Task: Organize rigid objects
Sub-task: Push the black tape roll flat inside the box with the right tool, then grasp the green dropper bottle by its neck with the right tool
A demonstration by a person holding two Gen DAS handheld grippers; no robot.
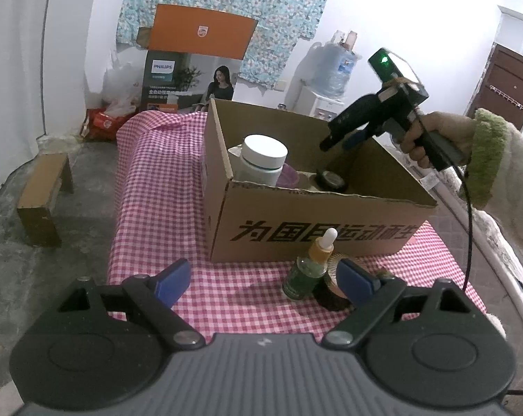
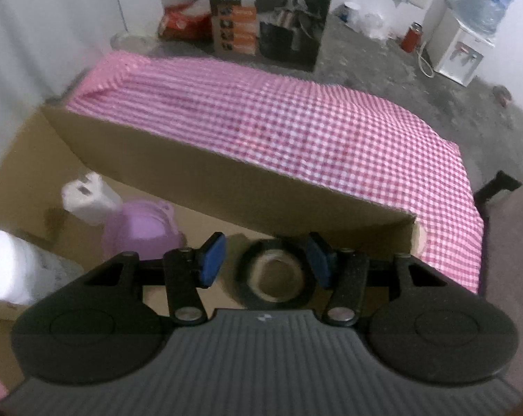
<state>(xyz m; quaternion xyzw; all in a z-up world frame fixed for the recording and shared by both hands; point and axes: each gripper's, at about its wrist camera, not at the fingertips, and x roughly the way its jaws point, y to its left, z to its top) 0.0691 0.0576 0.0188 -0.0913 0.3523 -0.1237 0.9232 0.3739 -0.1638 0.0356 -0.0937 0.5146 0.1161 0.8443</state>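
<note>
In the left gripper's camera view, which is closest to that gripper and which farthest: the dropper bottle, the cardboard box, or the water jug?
1. Dropper bottle, just ahead of the left gripper, toward its right side.
2. Cardboard box, behind the bottle on the checked cloth.
3. Water jug, far back by the wall.

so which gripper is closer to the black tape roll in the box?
Right. The right gripper hangs just above the black tape roll, jaws open. The left gripper sits outside the cardboard box.

A tape roll (image 2: 274,270), a jar (image 1: 263,159) and a cup (image 2: 140,232) are sitting in my cardboard box (image 1: 316,228); a dropper bottle (image 1: 308,267) is standing before it.
</note>
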